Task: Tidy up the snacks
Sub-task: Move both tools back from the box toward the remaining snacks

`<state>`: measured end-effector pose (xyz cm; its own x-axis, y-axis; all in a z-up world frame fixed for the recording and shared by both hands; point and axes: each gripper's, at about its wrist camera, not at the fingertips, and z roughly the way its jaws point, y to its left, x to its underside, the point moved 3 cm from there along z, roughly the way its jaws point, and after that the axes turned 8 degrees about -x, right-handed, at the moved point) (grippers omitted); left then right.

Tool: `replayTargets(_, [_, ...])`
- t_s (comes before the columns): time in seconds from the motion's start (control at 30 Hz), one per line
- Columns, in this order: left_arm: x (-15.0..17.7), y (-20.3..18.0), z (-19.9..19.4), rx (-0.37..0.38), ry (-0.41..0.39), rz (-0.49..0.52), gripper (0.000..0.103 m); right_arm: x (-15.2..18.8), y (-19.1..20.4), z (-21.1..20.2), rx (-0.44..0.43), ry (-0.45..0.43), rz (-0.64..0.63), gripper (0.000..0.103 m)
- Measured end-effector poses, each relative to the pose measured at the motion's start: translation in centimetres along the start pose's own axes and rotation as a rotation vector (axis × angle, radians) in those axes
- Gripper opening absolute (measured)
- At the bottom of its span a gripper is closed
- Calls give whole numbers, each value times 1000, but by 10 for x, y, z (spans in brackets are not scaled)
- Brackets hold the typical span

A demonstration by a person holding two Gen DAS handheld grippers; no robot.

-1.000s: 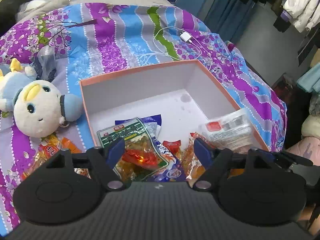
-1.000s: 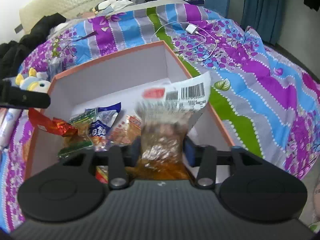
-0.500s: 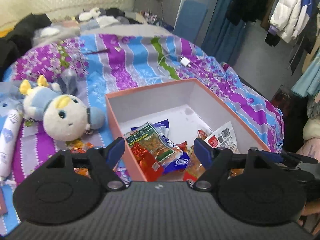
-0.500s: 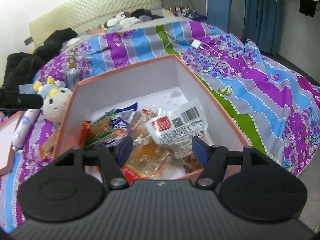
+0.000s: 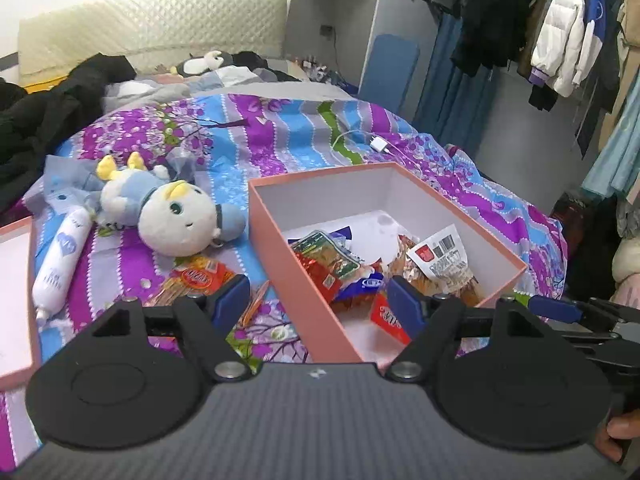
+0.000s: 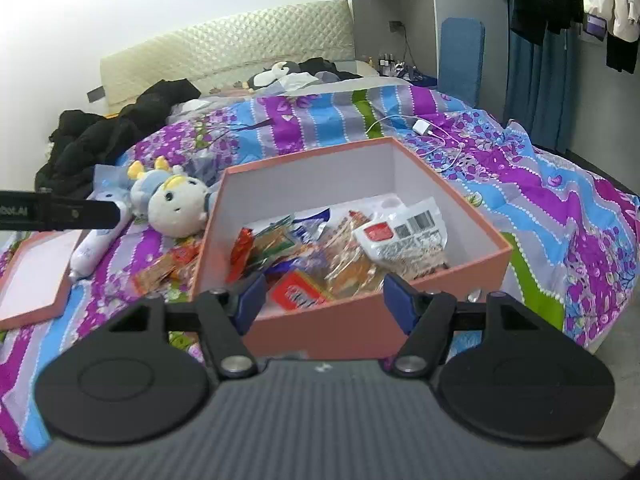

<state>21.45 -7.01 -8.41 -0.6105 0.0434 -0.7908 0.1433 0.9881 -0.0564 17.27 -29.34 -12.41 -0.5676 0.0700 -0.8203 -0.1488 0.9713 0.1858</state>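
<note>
A salmon-pink box (image 5: 288,268) (image 6: 360,324) sits open on the striped bedspread and holds several snack packets. Among them are a clear bag with a white barcode label (image 5: 440,256) (image 6: 404,236), a green-labelled packet (image 5: 324,252) and a red packet (image 6: 298,290). One orange packet (image 5: 198,280) (image 6: 168,264) lies on the bed left of the box. My left gripper (image 5: 318,300) hovers open and empty over the box's near left wall. My right gripper (image 6: 323,296) is open and empty just short of the box's near wall.
A plush toy (image 5: 176,216) and a white tube (image 5: 60,256) lie left of the box, with the box lid (image 5: 12,288) at the far left edge. A charger and cable (image 5: 378,144) lie beyond the box. Black clothes are piled on the far left of the bed; coats hang on the right.
Both grippers drew back and up from the box. The right one had the barcode-labelled bag between its fingers a second ago; the bag now lies in the box.
</note>
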Motion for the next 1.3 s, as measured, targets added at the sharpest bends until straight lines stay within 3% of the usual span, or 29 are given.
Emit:
replayTargets(0.27, [45,12,-33,-48,-12,5,80,34,26,-27,-30,15,-18,67])
replayTargets(0.7, [120,61,-72,-130,53,-144,80,70,81,-41,-128,24,-109,67])
replayTargets(0.97, [132,77,-77,-141,55,-178,80,82,106,-36,-154,43,-164,67])
replayTargets(1.3, [140,108,-55,-166,86,-214,80,93,135,-12,-178,57,-265,67])
